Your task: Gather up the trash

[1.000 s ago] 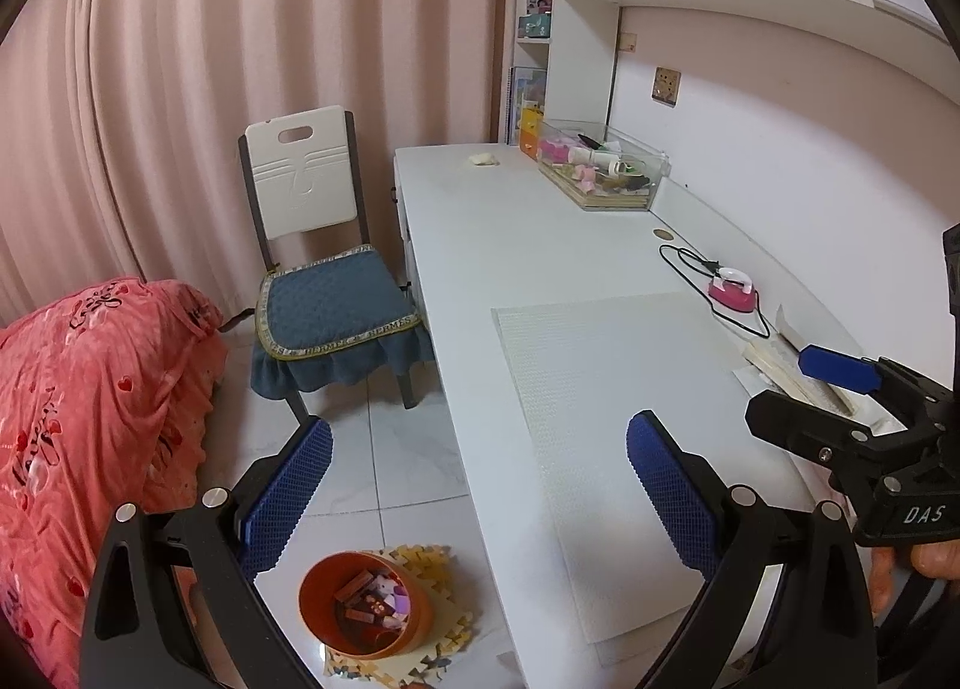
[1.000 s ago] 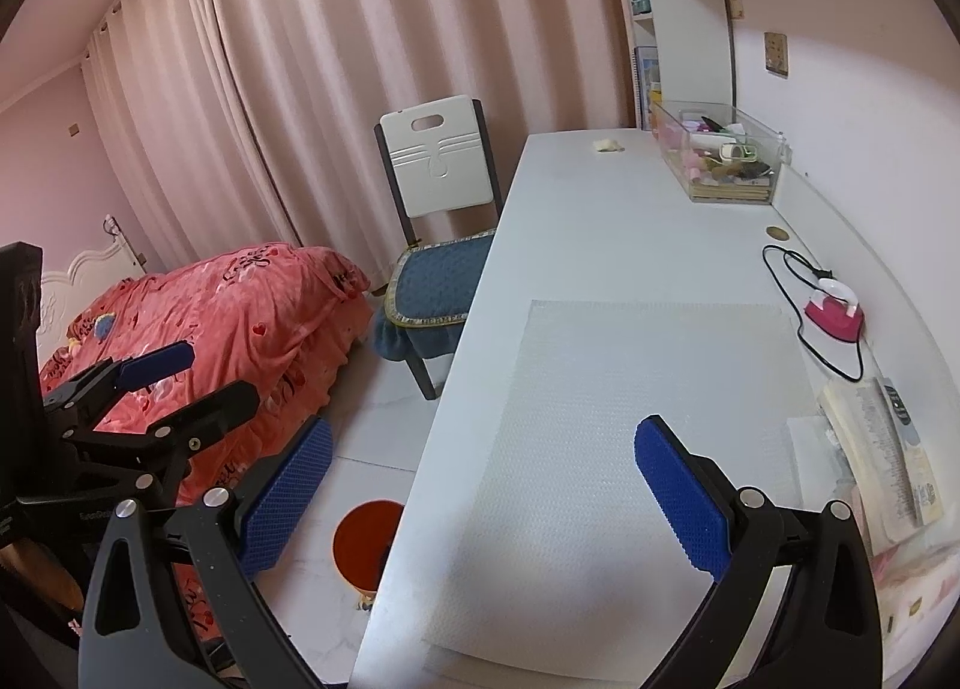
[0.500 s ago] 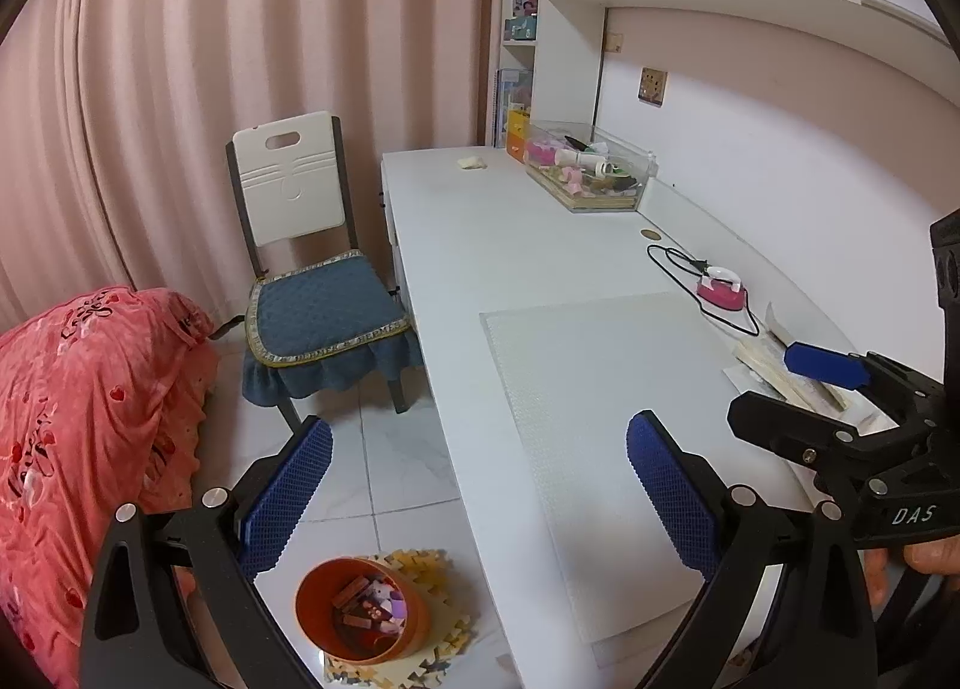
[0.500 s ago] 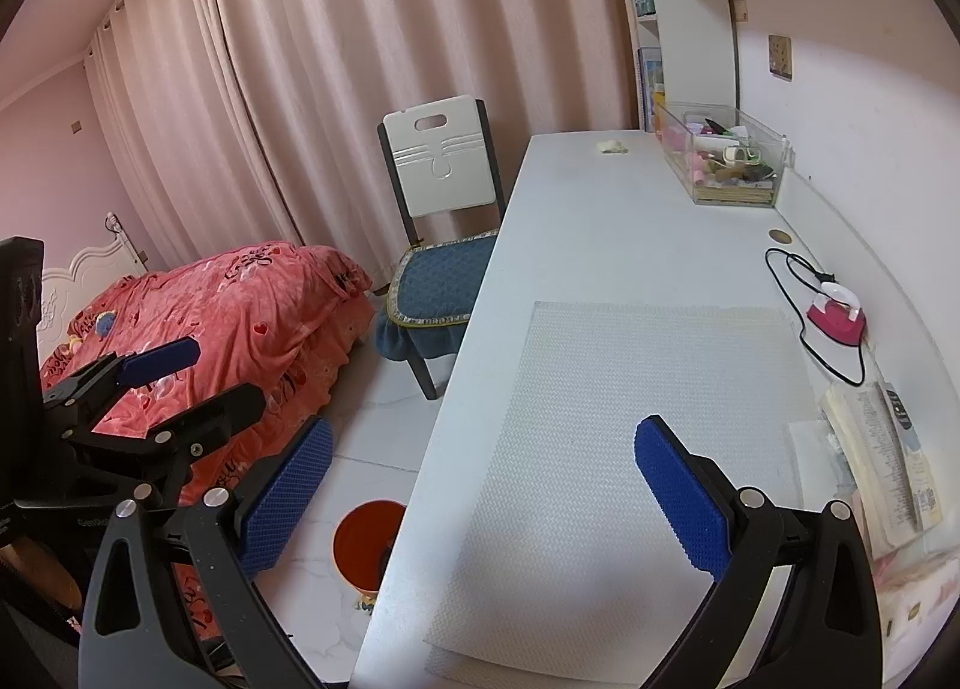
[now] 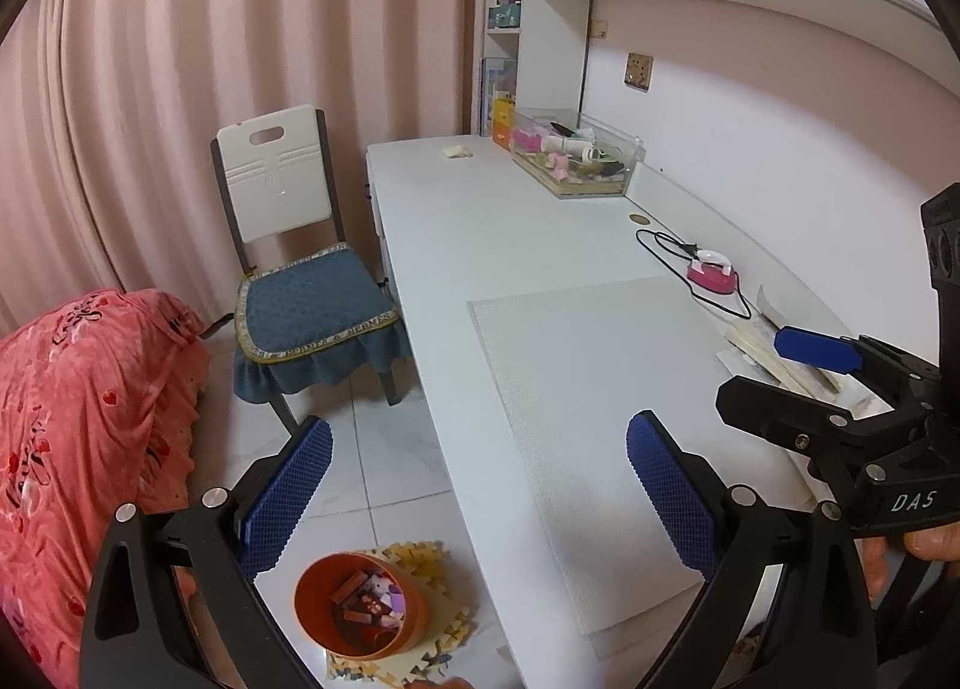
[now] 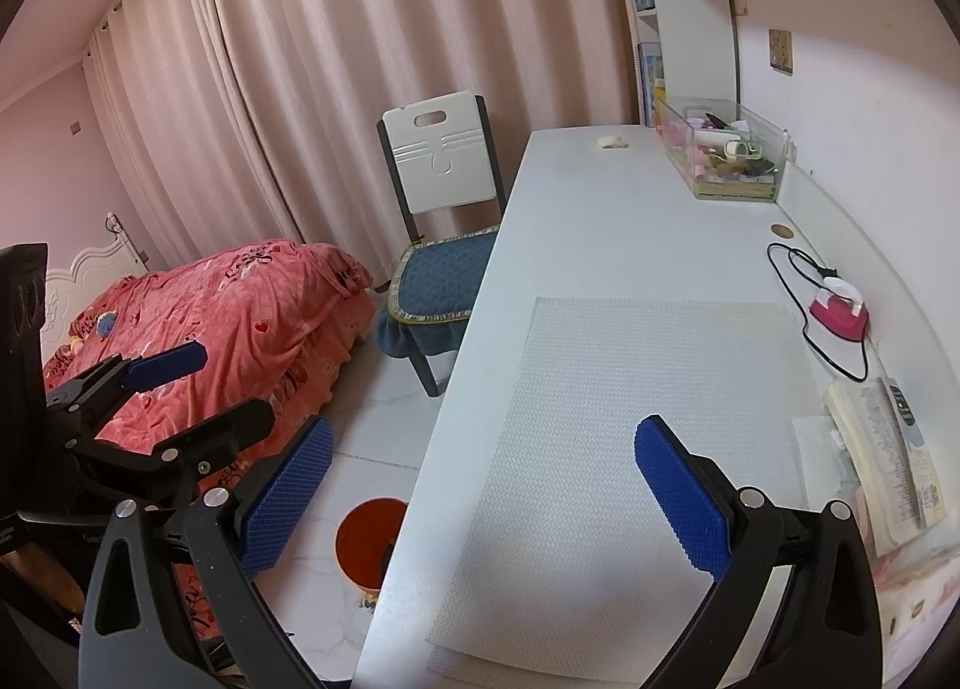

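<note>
A small crumpled pale scrap (image 5: 457,151) lies at the far end of the white desk (image 5: 480,221); it also shows in the right wrist view (image 6: 611,141). An orange bin (image 5: 359,605) with small bits inside stands on the floor by the desk, partly hidden by the desk edge in the right wrist view (image 6: 367,539). My left gripper (image 5: 477,485) is open and empty, held above the desk's near edge. My right gripper (image 6: 483,482) is open and empty over the textured mat (image 6: 630,449). Each gripper shows in the other's view, the right (image 5: 840,383) and the left (image 6: 150,389).
A white chair with a blue cushion (image 5: 300,245) stands by the desk. A bed with a red cover (image 6: 228,323) is on the left. On the desk are a clear organiser box (image 5: 573,158), a pink mini iron with cord (image 5: 711,275) and books (image 6: 882,449). A foam puzzle mat (image 5: 420,647) lies under the bin.
The left wrist view has swung slightly left and pulled back, so the desk and chair sit further left in frame. The right gripper barely moved. Both grippers stay open.
</note>
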Action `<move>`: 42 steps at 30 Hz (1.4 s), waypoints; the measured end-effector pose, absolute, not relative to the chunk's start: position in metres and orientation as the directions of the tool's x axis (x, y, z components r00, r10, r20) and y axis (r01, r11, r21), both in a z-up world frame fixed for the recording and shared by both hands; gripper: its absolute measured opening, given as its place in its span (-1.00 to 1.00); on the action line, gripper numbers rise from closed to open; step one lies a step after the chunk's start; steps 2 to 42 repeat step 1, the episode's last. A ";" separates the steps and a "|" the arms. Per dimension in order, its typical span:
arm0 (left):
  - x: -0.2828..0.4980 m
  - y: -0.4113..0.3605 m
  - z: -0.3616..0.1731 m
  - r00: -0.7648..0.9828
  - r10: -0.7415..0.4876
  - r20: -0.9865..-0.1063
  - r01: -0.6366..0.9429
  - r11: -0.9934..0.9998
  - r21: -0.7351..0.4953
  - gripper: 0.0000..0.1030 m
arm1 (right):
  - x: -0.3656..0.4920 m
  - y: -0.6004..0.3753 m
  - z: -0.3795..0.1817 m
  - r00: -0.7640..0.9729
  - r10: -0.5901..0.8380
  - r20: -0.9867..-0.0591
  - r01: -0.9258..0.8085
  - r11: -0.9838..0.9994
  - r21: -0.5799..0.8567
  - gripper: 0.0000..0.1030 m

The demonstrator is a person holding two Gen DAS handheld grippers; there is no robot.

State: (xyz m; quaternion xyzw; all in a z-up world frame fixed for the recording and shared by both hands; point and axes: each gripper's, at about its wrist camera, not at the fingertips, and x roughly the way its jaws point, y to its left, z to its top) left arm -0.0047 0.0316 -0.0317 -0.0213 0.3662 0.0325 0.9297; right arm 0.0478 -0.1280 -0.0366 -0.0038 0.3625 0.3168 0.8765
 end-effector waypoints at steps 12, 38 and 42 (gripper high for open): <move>-0.005 0.032 -0.032 0.729 0.045 -0.683 -0.077 0.997 -0.016 0.89 | 0.048 -0.128 -0.037 0.536 0.552 -0.639 -0.557 0.800 0.224 0.92; -0.005 0.032 -0.032 0.729 0.045 -0.683 -0.077 0.997 -0.016 0.89 | 0.048 -0.128 -0.037 0.536 0.552 -0.639 -0.557 0.800 0.224 0.92; -0.005 0.032 -0.032 0.729 0.045 -0.683 -0.077 0.997 -0.016 0.89 | 0.048 -0.128 -0.037 0.536 0.552 -0.639 -0.557 0.800 0.224 0.92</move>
